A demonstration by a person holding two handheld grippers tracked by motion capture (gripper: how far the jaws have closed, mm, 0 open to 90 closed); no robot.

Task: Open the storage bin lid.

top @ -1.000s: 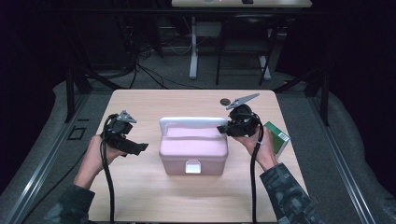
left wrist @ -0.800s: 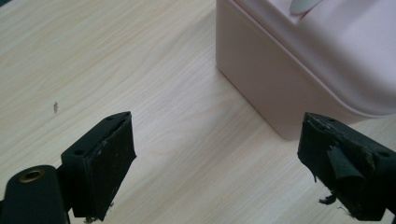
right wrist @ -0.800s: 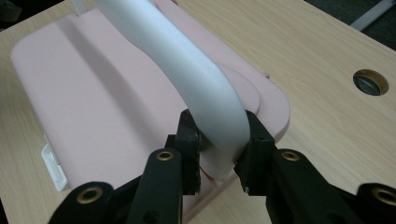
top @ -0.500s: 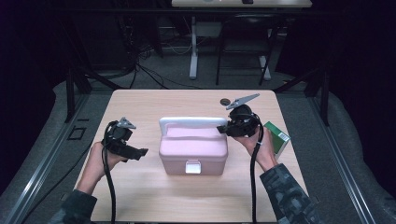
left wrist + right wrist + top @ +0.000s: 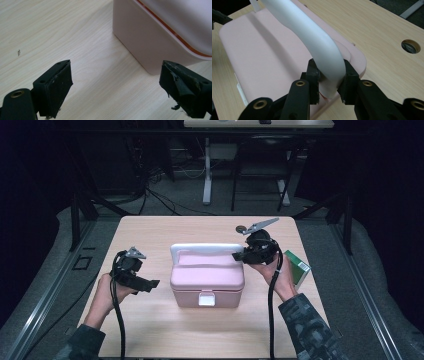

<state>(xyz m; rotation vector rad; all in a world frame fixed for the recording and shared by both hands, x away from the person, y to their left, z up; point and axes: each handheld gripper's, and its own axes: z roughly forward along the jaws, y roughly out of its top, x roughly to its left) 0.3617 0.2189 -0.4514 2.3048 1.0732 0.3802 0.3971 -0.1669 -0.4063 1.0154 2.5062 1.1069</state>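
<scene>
A pink lidded box (image 5: pixel 207 279) with a white latch stands mid-table. Its white carry handle (image 5: pixel 206 248) is raised over the lid. My right gripper (image 5: pixel 239 255) is shut on the right end of that handle (image 5: pixel 329 62), with both pads pressed on the white plastic just above the lid (image 5: pixel 262 55). At the box's left, my left gripper (image 5: pixel 152 283) hovers open above the wood, jaws wide with nothing between them. In the left gripper view the box's pink lower corner (image 5: pixel 150 42) lies just ahead, apart from the fingertips (image 5: pixel 58 87).
A green box (image 5: pixel 297 266) lies at the table's right edge behind the right hand. A round cable hole (image 5: pixel 411 46) sits in the wooden tabletop (image 5: pixel 150 235) near the far edge. Cables trail from both grippers toward the front edge. Dark floor and table legs lie beyond.
The left hand has drifted slightly down and toward the front-left of the box. The right gripper and the handle have stayed as they were.
</scene>
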